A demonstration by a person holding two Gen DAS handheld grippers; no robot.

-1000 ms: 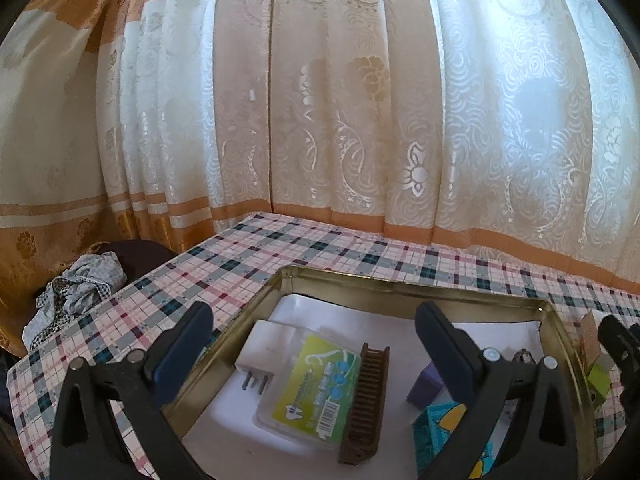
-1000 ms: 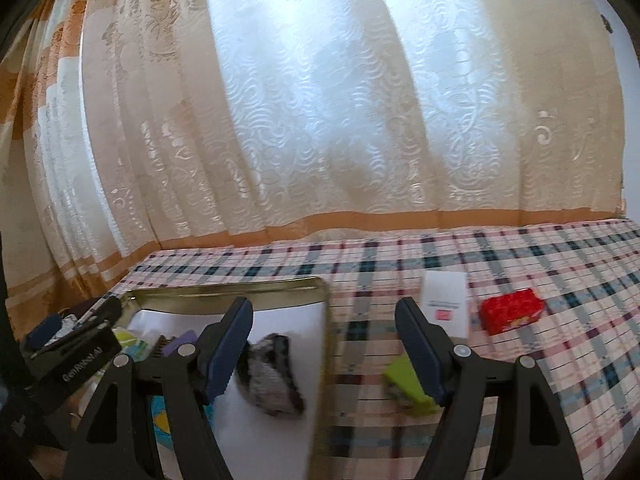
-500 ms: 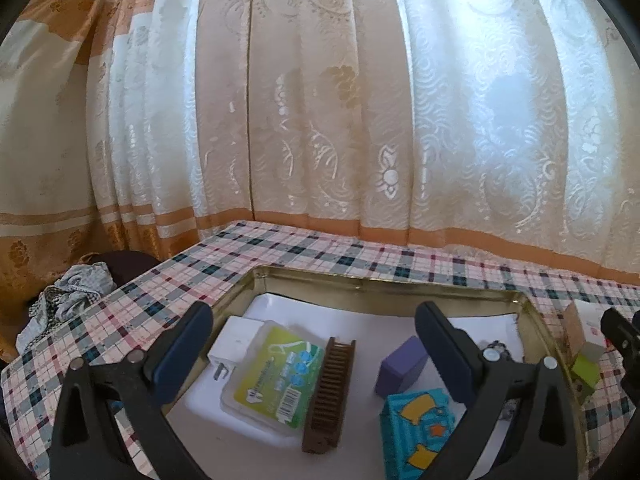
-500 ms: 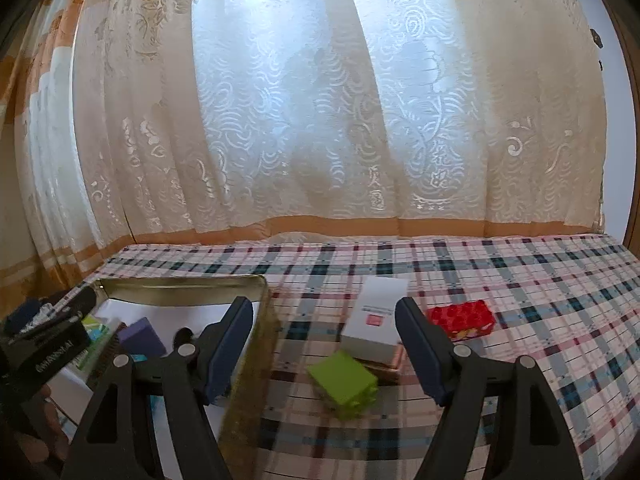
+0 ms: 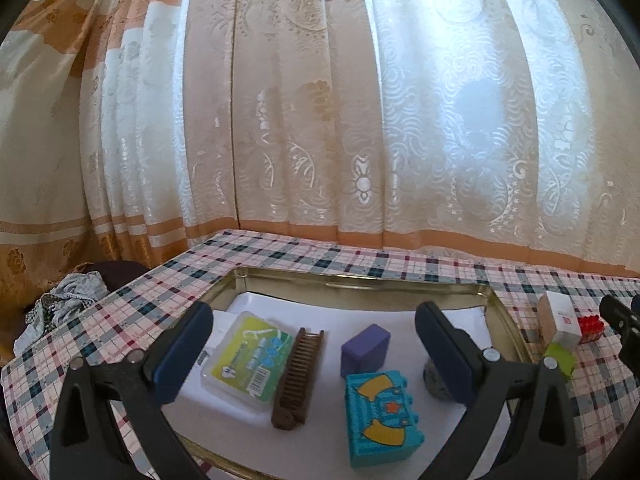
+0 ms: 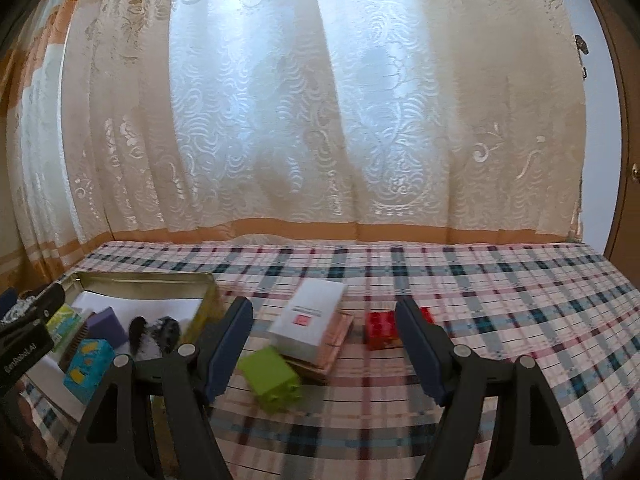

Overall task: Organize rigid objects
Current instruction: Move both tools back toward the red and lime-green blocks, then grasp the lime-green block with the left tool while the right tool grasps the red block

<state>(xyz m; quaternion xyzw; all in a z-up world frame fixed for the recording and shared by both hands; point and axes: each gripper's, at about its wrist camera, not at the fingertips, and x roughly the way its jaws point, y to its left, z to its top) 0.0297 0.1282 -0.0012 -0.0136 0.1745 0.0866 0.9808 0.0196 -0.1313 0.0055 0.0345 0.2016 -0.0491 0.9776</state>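
Note:
A gold tin tray [image 5: 360, 278] lined with white paper holds a green floss box [image 5: 248, 356], a brown comb [image 5: 298, 376], a purple block [image 5: 366, 346], a teal block [image 5: 380, 416] and a grey fuzzy object [image 5: 434, 378]. My left gripper [image 5: 314, 320] hangs open over the tray, holding nothing. On the plaid cloth right of the tray [image 6: 148, 278] lie a white box [image 6: 308, 318] on a flat copper box [image 6: 336, 344], a green block [image 6: 272, 374] and a red block [image 6: 380, 326]. My right gripper [image 6: 322, 312] is open and empty, just short of them.
A lace curtain hangs right behind the table's far edge. A crumpled cloth [image 5: 64, 300] lies on a dark seat off the table's left corner. A wooden door edge [image 6: 628, 120] stands at the far right. Bare plaid tablecloth [image 6: 520, 300] stretches right of the red block.
Both grippers have shifted to the right and stayed open. The left view now takes in the whole teal block; the right view has swung from the tray to the loose boxes and blocks.

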